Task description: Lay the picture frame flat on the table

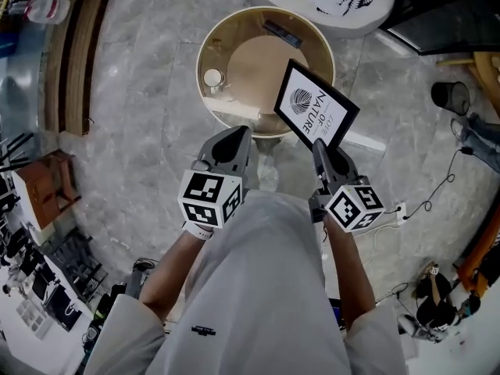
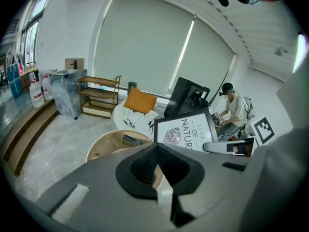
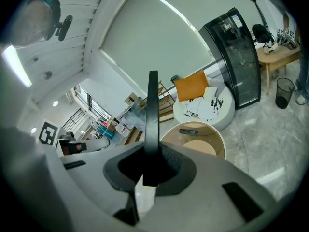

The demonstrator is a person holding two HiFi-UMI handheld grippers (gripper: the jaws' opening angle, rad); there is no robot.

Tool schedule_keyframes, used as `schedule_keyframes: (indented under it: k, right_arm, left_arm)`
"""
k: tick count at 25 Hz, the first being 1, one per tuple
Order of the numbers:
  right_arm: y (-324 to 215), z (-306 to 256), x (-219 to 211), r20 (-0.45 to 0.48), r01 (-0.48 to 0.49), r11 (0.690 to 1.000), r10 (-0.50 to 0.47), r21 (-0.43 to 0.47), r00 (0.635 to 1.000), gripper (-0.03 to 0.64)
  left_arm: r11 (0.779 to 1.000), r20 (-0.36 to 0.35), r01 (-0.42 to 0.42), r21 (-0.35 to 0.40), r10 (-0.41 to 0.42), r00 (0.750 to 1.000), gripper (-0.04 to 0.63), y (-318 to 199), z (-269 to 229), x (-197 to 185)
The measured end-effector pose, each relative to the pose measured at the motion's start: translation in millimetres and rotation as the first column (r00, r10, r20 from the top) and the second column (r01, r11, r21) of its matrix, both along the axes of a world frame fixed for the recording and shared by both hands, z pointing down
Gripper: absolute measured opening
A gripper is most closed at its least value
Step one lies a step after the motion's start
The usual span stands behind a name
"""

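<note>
Right gripper (image 1: 319,145): its jaws are clamped on the near edge of the picture frame (image 1: 316,104). In the right gripper view the frame (image 3: 152,115) rises edge-on from between the pads as a thin dark bar.

Left gripper (image 1: 238,135): its jaws are together with nothing between them. In the left gripper view the pads (image 2: 145,168) meet along one line. It sits beside the right gripper, apart from the frame, at the near rim of the table.

Picture frame: black border, white print with a leaf and the words LOVE OF NATURE. It is tilted, print side up towards the person, over the near right part of the table, and is not lying flat. In the left gripper view it (image 2: 188,132) stands up just to the right of the jaws.

Contact with the table: the frame's lower left corner seems to hang over the tabletop, but I cannot tell whether it touches.

Table (image 1: 205,45): round and pale wood, with a raised rim.

On the table: a small white round object (image 1: 213,77) at the left and a dark flat item (image 1: 280,33) at the far side, both well apart from the frame.

Floor (image 1: 141,131): grey marbled tiles.
</note>
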State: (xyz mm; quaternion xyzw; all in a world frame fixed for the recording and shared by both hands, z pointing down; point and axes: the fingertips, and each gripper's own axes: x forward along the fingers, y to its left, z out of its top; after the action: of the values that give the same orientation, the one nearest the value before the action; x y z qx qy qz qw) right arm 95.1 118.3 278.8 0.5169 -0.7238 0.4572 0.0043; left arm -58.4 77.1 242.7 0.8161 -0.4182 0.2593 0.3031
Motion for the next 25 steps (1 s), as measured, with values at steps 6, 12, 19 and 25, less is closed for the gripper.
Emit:
schedule_keyframes:
  k: [6, 12, 19, 25]
  right_arm:
    - [-15.8, 25.9, -10.8, 0.009, 0.011, 0.999, -0.011, -0.03, 1.0, 0.026]
    - [-32.2, 64.5, -10.6, 0.02, 0.016, 0.998, -0.015, -0.06, 1.0, 0.026]
    - [-37.1, 114.0, -10.5, 0.012, 0.026, 0.994, -0.024, -0.103, 1.0, 0.026]
    - [-63.1, 172.1, -21.9, 0.007, 0.046, 0.988, -0.045, -0.147, 0.999, 0.026]
  left_arm:
    - [0.999, -0.008, -0.018, -0.04, 0.018, 1.0, 0.005, -9.6, 33.8, -2.3]
    - [0.997, 0.002, -0.034, -0.072, 0.035, 0.999, 0.003, -25.9, 74.2, 2.6]
    - [0.995, 0.01, -0.033, -0.099, 0.034, 0.999, 0.003, -33.9, 119.4, 1.9]
    - [0.99, 0.025, -0.011, -0.138, 0.015, 1.0, 0.003, -56.4, 178.2, -14.4]
